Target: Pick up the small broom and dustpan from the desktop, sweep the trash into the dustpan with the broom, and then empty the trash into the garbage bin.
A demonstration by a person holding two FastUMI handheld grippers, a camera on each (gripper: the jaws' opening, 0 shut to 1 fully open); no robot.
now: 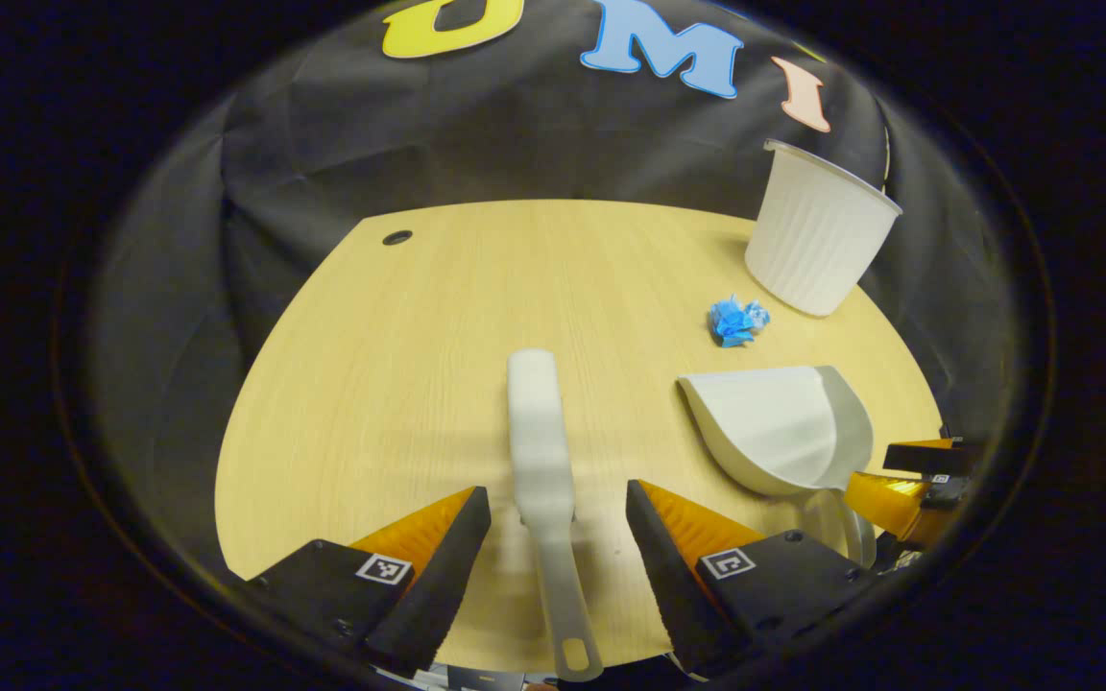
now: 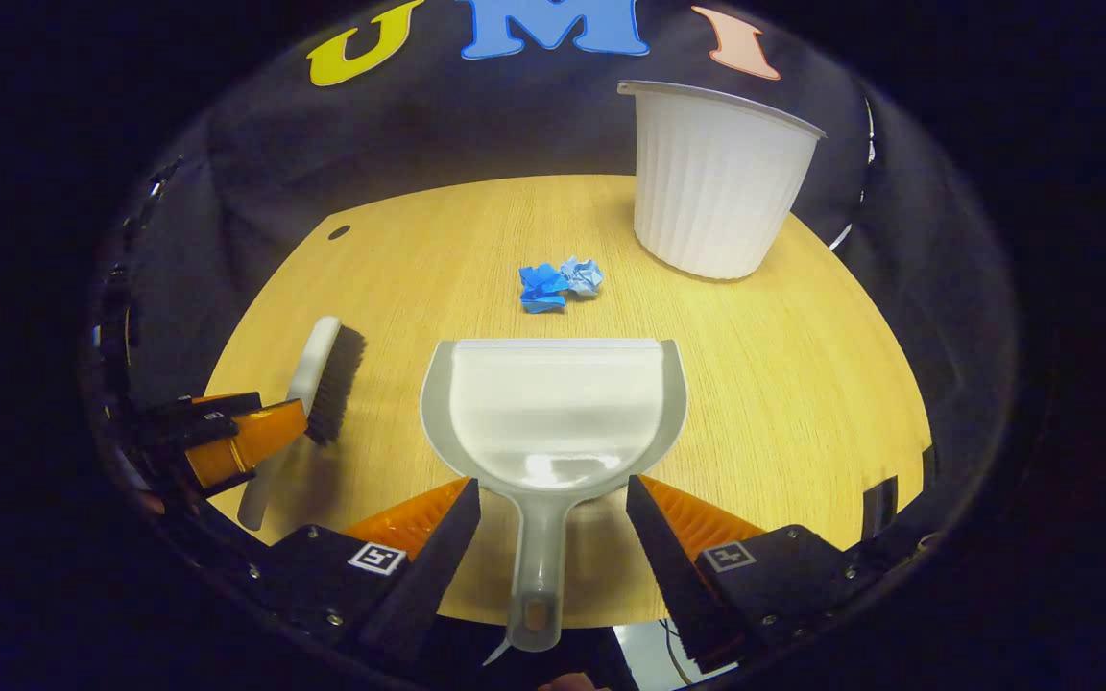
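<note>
Left gripper [image 1: 558, 523] jaws wide, straddling the broom [image 1: 539, 451] handle without touching; right gripper [image 2: 553, 523] jaws wide around the dustpan [image 2: 553, 413] handle, also apart. Both tools lie flat on the counter [image 2: 783, 384]. Beyond the dustpan: crumpled blue paper [image 2: 558, 283], then the white bin [image 2: 716, 182] upright at the far edge.

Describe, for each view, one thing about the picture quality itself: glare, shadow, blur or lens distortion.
Left gripper view: the fisheye lens bows the desk edge into a curve, and the broom head looks soft. Right gripper view: a bright glare patch sits on the dustpan floor, and the garbage bin leans outward near the rim.
</note>
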